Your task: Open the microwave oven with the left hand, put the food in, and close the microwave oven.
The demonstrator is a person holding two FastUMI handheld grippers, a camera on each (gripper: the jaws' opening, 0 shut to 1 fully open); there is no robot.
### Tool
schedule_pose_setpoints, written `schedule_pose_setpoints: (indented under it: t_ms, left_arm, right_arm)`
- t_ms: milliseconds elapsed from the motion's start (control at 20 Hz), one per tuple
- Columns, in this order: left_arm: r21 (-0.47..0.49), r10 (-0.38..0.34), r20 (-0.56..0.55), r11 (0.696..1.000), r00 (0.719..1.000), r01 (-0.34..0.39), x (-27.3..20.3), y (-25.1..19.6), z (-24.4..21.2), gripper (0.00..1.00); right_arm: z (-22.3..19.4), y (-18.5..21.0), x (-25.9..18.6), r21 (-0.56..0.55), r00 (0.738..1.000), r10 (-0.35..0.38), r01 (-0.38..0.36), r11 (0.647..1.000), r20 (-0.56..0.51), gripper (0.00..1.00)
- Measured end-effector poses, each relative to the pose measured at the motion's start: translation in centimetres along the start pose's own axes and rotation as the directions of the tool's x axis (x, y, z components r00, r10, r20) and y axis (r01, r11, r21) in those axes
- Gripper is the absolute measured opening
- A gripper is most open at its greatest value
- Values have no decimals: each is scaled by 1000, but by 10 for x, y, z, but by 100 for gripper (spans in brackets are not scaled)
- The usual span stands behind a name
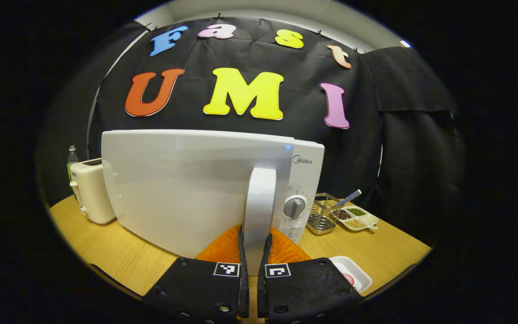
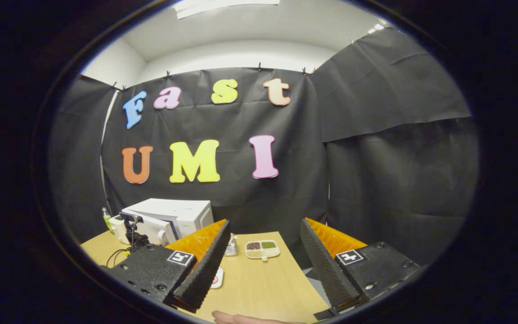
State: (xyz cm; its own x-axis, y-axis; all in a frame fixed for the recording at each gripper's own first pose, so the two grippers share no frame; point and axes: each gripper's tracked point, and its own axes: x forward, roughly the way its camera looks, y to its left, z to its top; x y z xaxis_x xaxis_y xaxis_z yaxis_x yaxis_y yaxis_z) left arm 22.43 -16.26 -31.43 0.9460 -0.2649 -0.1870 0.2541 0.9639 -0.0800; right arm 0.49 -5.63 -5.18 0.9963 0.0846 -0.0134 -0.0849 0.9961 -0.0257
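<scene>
You stood in a staged recording booth dressed as a small kitchen, not a real home. Black cloth [image 2: 376, 157] was clipped up as walls, with plain white wall and ceiling [image 2: 241, 49] showing above it. In front of you a light wooden bench [image 1: 106, 252] carried kitchen things: a white microwave oven [image 1: 196, 189], a cream toaster [image 1: 90, 193] with a bottle [image 1: 72, 159] behind it, a wire rack [image 1: 323, 218], a divided dish of spices [image 1: 355, 218] and a small white tray [image 1: 353, 272].
</scene>
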Motion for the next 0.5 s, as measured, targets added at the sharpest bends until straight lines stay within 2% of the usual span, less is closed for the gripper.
schedule_pose_setpoints:
  t_ms: [150, 200, 350, 400, 500]
  left_arm:
    - [-11, -9, 9, 1000, 1000, 9, -27, 8, -7, 7]
    - [-21, -17, 13, 1000, 1000, 17, -37, 12, -7, 7]
    - [18, -22, 9, 1000, 1000, 22, -66, 28, -11, 7]
    - [17, -22, 2, 1000, 1000, 22, -76, 33, -13, 7]
    - [13, -21, -8, 1000, 1000, 21, -96, 46, -16, 7]
  right_arm:
    - [-3, 21, -11, -5, 999, 32, -32, 999, 3, 92]
    - [-3, 27, -15, -9, 999, 41, -41, 999, 4, 100]
    - [-3, 41, -28, -26, 998, 60, -60, 998, 12, 100]
    - [-1, 46, -32, -32, 998, 64, -64, 997, 15, 91]
    - [1, 55, -38, -43, 997, 75, -74, 996, 22, 91]
